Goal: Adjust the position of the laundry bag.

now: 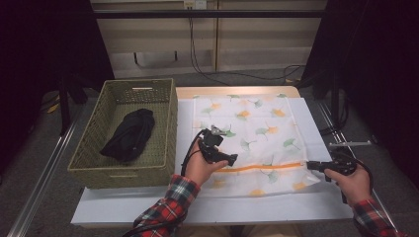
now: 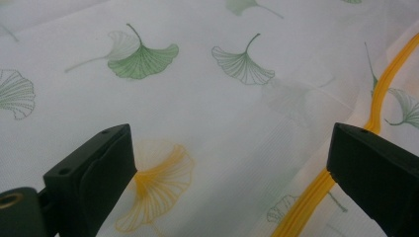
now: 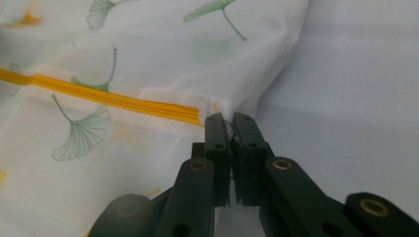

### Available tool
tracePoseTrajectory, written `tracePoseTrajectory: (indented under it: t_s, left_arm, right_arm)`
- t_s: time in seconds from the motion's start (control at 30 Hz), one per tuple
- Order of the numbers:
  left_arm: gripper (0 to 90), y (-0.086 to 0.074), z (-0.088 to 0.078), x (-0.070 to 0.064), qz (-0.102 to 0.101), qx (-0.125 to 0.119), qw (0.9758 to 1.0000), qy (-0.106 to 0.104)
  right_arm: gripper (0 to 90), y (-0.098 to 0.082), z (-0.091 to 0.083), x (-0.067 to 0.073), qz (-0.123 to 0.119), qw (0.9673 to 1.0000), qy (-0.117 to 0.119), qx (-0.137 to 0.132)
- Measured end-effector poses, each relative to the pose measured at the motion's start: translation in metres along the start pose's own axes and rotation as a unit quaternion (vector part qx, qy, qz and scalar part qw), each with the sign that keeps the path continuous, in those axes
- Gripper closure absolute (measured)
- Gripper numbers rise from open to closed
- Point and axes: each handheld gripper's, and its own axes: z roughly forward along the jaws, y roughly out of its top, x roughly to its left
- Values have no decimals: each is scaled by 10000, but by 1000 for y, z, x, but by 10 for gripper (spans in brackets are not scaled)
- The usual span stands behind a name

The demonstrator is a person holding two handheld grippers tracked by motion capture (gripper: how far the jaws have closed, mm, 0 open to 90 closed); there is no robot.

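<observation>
Right gripper [image 3: 225,118] sits at the near right edge of the mesh laundry bag [image 1: 257,131], jaws pressed together on the bag's corner right at the end of the orange zipper [image 3: 113,98]; a sliver of white fabric shows between the pads. Left gripper [image 1: 232,158] hovers over the bag's near left part, jaws spread wide, nothing between them, ginkgo-print fabric under it and the zipper running beneath its right jaw. The bag lies flat on the white table cover [image 1: 321,128], zipper along the near side. Further left, touching the cover's edge, the wicker basket [image 1: 94,143] holds a black bundle [image 1: 129,134].
</observation>
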Motion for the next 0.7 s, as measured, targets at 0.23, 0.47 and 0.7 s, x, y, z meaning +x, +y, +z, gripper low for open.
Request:
tracePoseTrajectory:
  t_s: [0.23, 0.47, 0.7]
  left_arm:
    - [42, 8, -1, -8, 122, 75, 9997, -214]
    - [42, 15, 1, -17, 68, -3, 9991, -420]
    - [42, 23, 5, -28, 100, -3, 9982, -590]
  right_arm:
    - [865, 6, -4, 4, -16, 9996, 132, -242]
    - [866, 10, -4, 12, -129, 9991, 226, -326]
    - [867, 12, -4, 15, -200, 9989, 251, -345]
